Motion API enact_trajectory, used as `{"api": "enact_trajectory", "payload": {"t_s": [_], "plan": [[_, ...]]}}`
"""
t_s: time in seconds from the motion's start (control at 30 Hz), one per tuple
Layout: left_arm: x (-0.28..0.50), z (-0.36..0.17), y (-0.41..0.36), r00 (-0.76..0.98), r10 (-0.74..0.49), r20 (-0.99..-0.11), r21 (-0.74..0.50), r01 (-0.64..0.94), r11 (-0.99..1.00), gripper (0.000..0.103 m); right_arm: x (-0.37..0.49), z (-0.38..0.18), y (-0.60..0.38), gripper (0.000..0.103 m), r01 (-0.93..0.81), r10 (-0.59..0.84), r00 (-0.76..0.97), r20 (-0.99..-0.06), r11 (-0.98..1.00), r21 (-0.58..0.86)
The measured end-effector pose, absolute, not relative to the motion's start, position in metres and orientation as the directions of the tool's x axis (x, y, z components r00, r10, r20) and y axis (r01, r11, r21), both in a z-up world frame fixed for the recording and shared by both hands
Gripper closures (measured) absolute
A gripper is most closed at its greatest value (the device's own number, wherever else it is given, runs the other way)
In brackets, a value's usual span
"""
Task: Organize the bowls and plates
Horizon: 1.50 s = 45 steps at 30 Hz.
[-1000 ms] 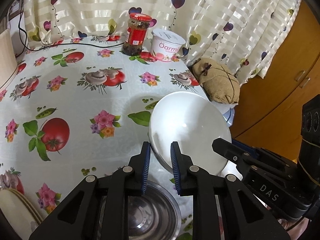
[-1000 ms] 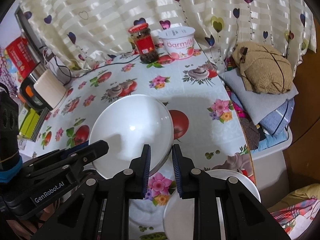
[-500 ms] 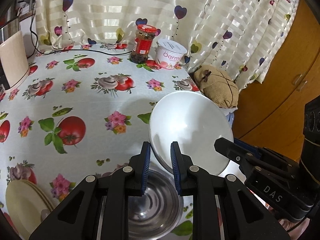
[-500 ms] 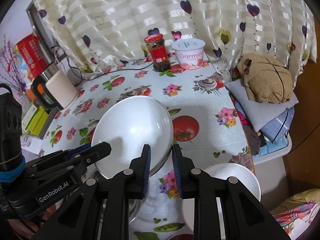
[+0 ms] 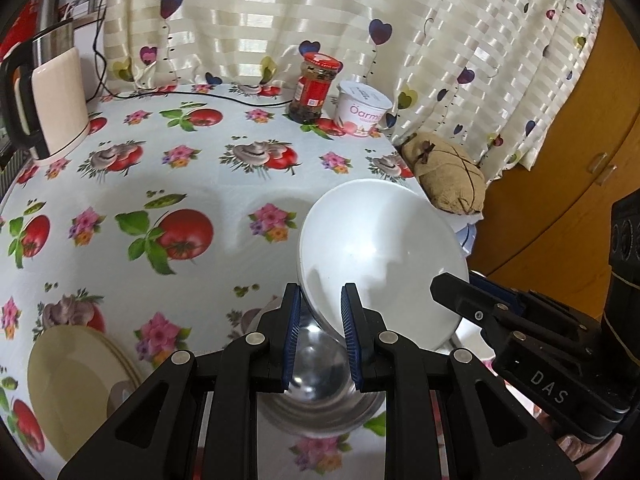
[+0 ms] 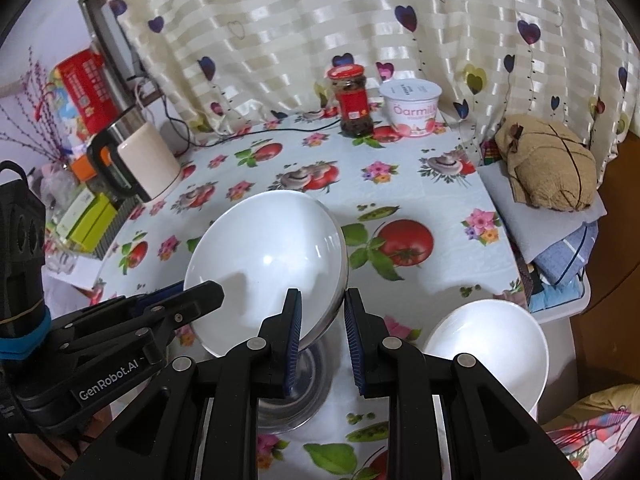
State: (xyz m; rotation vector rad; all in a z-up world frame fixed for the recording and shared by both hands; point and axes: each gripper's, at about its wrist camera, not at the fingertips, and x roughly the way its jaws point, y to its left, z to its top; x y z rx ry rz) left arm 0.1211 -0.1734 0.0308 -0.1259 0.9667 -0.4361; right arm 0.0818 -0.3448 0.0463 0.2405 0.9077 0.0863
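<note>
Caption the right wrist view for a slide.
Both claws grip a tilted white bowl by its rim above a steel bowl, second white bowl alongside.

A glossy white bowl [image 5: 380, 264] sits tilted mid-frame, raised above a steel bowl [image 5: 320, 384] at bottom center. A second white bowl [image 6: 496, 348] stands lower right in the right view; stacked cream plates [image 5: 76, 380] lie lower left
</note>
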Motion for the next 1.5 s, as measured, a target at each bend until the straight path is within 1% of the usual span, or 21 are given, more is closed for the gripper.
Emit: {"api": "enact_trajectory", "payload": {"t_s": [0.47, 1.07, 1.5], "plan": [[0.099, 0.023, -0.155, 0.483, -0.386, -0.786, -0.281, 0.278, 0.919, 0.081, 0.064, 0.042, -0.319, 0.082, -0.008, 0.199, 0.593, -0.780, 0.970, 0.241], [0.097, -0.008, -0.153, 0.434, -0.354, -0.828, -0.264, 0.256, 0.930, 0.081, 0.065, 0.002, -0.313, 0.081, -0.007, 0.226, 0.513, -0.828, 0.966, 0.259], [0.098, -0.020, -0.153, 0.406, -0.351, -0.844, -0.266, 0.251, 0.931, 0.081, 0.068, -0.011, -0.311, 0.080, -0.008, 0.227, 0.478, -0.849, 0.967, 0.254]]}}
